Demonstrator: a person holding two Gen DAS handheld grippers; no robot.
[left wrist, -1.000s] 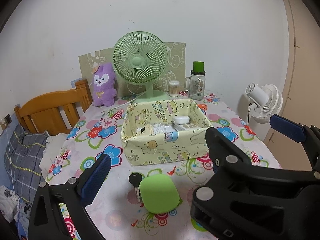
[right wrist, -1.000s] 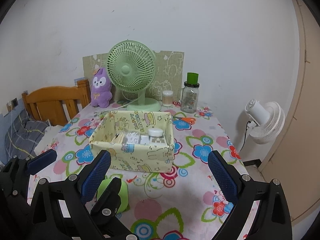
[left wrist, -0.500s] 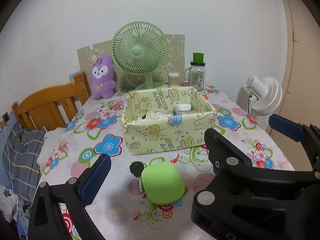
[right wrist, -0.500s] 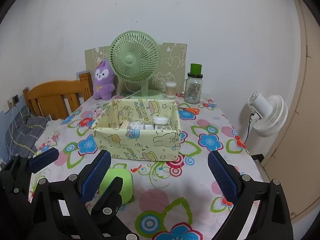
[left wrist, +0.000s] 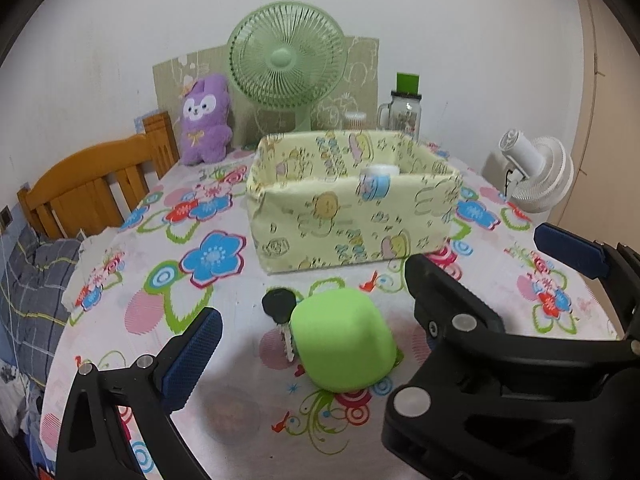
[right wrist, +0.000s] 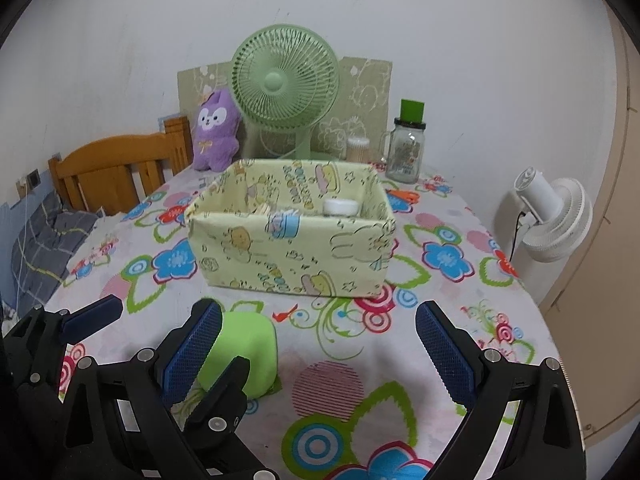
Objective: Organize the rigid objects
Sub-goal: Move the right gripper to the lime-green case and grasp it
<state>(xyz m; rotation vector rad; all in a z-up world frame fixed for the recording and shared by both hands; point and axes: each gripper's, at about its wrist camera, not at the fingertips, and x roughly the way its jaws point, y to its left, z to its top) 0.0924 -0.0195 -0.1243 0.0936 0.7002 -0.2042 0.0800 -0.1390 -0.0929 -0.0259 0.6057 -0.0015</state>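
Green and rounded, the soft-looking case [left wrist: 344, 342] is lying on the flowered tablecloth [left wrist: 224, 420] in front of the fabric box [left wrist: 352, 216], with open cloth between it and the box's front wall. A black-headed key [left wrist: 279, 305] is lying just beside the case on its left, its blade running down along the case's edge; whether the two are joined cannot be told.

The left gripper [left wrist: 306, 308] is hanging low over the table with its jaws standing wide, one blue pad [left wrist: 192, 356] to the left of the case and the other finger to its right, so the case and key are sitting between them without being touched. The right gripper [right wrist: 318, 348] is also standing wide and holding nothing; in its view the case [right wrist: 244, 352] is showing partly behind its left pad [right wrist: 192, 356], and the cloth between its fingers is bare.

The box, printed with pale yellow cartoon figures, is holding several small items, among them a white round lid [right wrist: 340, 207]; the rest are too hidden to name. Behind it a green table fan [left wrist: 286, 58], a purple plush toy [left wrist: 204, 120], a glass jar with a green cap [right wrist: 406, 148] and a small pot of cotton swabs [right wrist: 357, 149] are standing near the wall. A wooden chair [left wrist: 96, 184] is sitting at the left of the table, and a white fan [right wrist: 556, 220] is standing beyond the right edge.
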